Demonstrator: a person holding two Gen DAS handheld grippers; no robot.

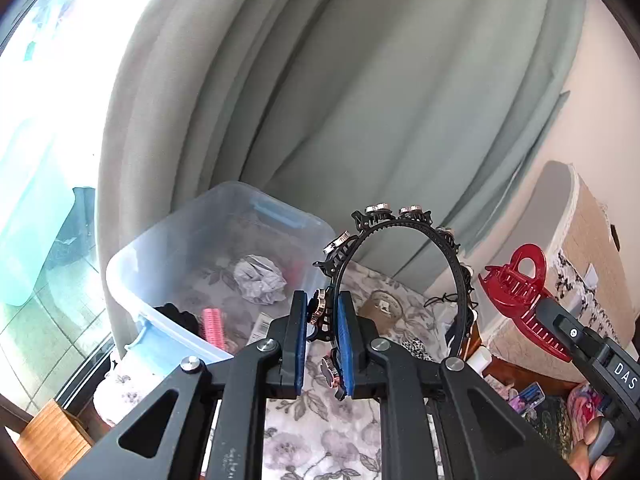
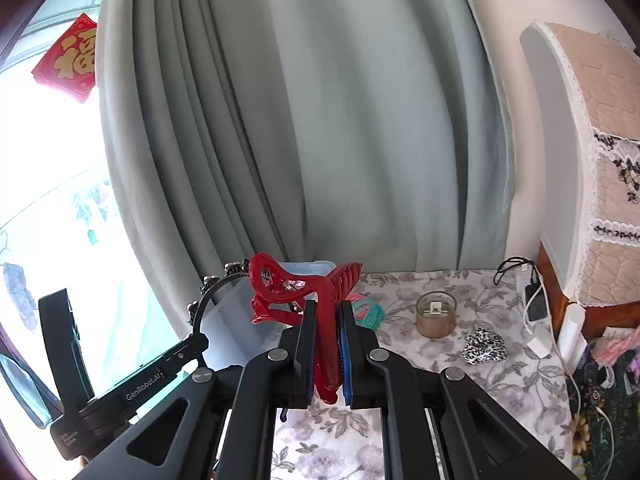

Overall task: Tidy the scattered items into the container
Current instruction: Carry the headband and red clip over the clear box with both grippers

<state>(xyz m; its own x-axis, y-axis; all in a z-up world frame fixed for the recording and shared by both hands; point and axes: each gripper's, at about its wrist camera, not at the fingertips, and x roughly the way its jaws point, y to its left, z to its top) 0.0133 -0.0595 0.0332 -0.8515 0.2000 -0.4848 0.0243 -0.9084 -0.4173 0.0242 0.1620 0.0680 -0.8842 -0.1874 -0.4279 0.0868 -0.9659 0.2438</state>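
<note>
Our two handheld grippers, left gripper [image 1: 322, 340] and right gripper [image 2: 325, 344], matte black linked arms, silver round screws at our pivots, blue ribbed fingers [image 1: 345, 344], white lettering on our side bodies

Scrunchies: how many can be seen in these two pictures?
3: a grey scrunchie and a black scrunchie in the container, a leopard scrunchie on the table. Others may be hidden.

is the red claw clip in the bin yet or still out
Out. The red claw clip is clamped in the right tongs, in the air beside the clear bin, not inside it.
</note>
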